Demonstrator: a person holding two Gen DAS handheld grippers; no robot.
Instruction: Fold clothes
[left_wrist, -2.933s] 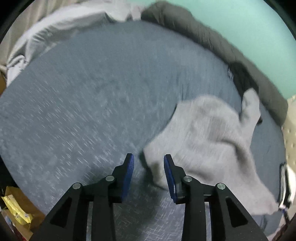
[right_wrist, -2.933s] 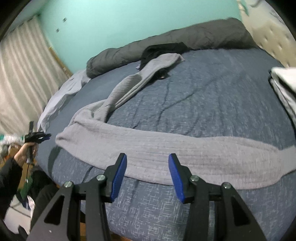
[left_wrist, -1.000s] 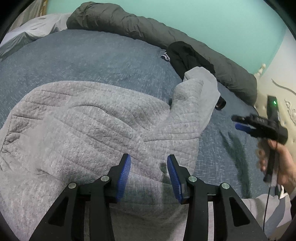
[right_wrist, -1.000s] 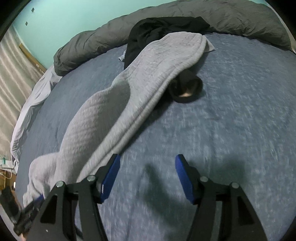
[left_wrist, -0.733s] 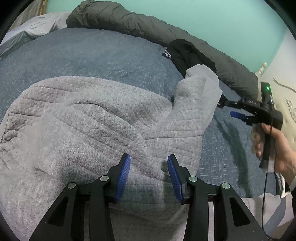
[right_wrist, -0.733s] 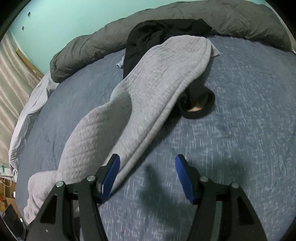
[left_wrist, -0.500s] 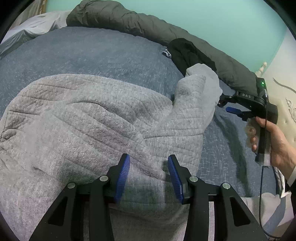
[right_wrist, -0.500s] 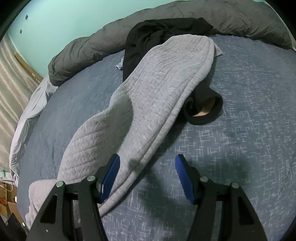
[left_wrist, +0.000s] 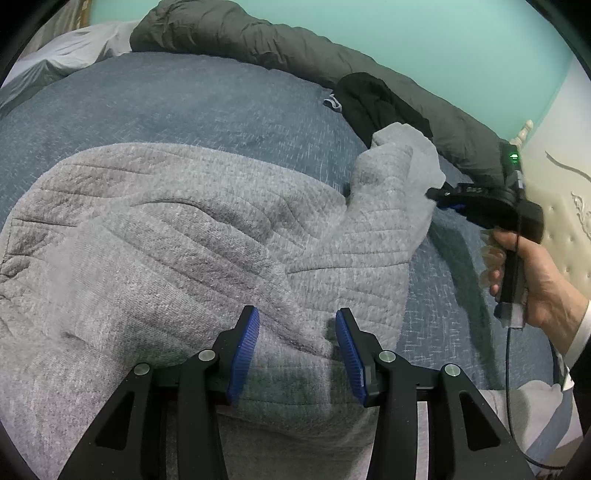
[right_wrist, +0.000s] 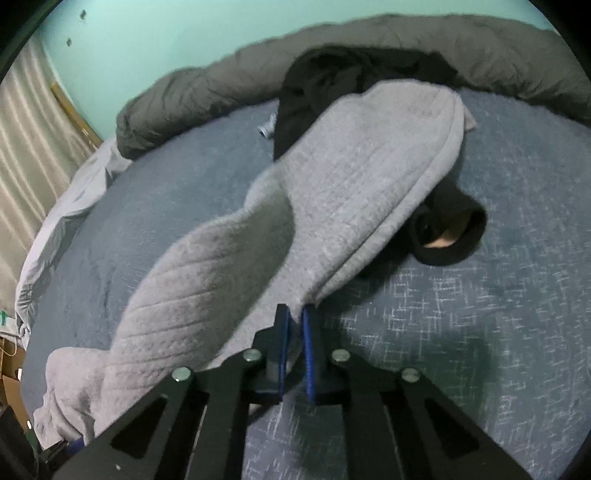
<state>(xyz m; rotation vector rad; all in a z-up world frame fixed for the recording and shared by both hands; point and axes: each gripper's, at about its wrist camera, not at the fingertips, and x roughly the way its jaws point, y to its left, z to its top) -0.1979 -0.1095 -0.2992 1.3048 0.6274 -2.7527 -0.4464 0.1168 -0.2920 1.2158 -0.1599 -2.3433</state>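
A grey quilted sweatshirt (left_wrist: 184, 221) lies spread on the blue bed cover (left_wrist: 184, 96). My left gripper (left_wrist: 297, 332) is open just over its body, a low ridge of the fabric lying between the blue pads. One sleeve (right_wrist: 351, 177) stretches toward the back of the bed, its end resting on a black garment (right_wrist: 332, 74). My right gripper (right_wrist: 294, 325) is shut on the near edge of that sleeve, grey cloth pinched between its pads. In the left wrist view the right gripper (left_wrist: 434, 194) meets the sleeve's right side, held by a hand (left_wrist: 535, 280).
A rolled dark grey duvet (left_wrist: 258, 37) runs along the back of the bed under the teal wall. The black garment's cuff (right_wrist: 450, 236) lies beside the sleeve. A pale sheet (left_wrist: 74, 48) is bunched at the back left, and a padded headboard (left_wrist: 565, 206) stands right.
The right gripper came forward to the sleeve's edge and closed its jaws on it. The left gripper stayed over the sweatshirt's body, jaws as wide as before.
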